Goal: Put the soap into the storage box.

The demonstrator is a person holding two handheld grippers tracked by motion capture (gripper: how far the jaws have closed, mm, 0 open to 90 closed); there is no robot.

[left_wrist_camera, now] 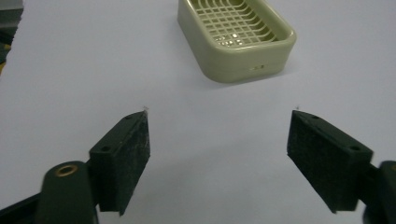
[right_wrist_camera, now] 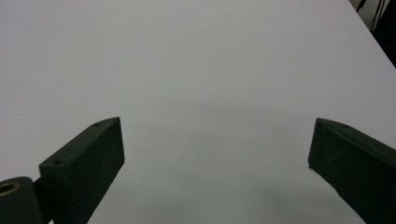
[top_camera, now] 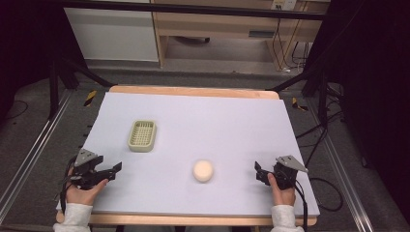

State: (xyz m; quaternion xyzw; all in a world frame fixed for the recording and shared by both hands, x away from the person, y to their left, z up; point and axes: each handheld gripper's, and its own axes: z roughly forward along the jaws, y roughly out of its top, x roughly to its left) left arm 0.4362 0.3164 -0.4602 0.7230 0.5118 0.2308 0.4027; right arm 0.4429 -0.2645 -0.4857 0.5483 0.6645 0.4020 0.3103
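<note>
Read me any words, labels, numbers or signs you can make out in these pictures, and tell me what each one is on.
No text can be read here.
Soap dish: no print or label seen; plain in the left gripper view too.
Round soap: no marking to be made out.
Left gripper and right gripper: no lettering.
Small pale plate on the furniture behind the table: too small and blurred to read.

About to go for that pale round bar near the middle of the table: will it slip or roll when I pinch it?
The round bar lies flat and looks squat, so it probably slides rather than rolls. Its smooth, rounded edge may squirt out of a shallow pinch. The right gripper is nearest, jaws open; the slotted tray stands apart.
</note>
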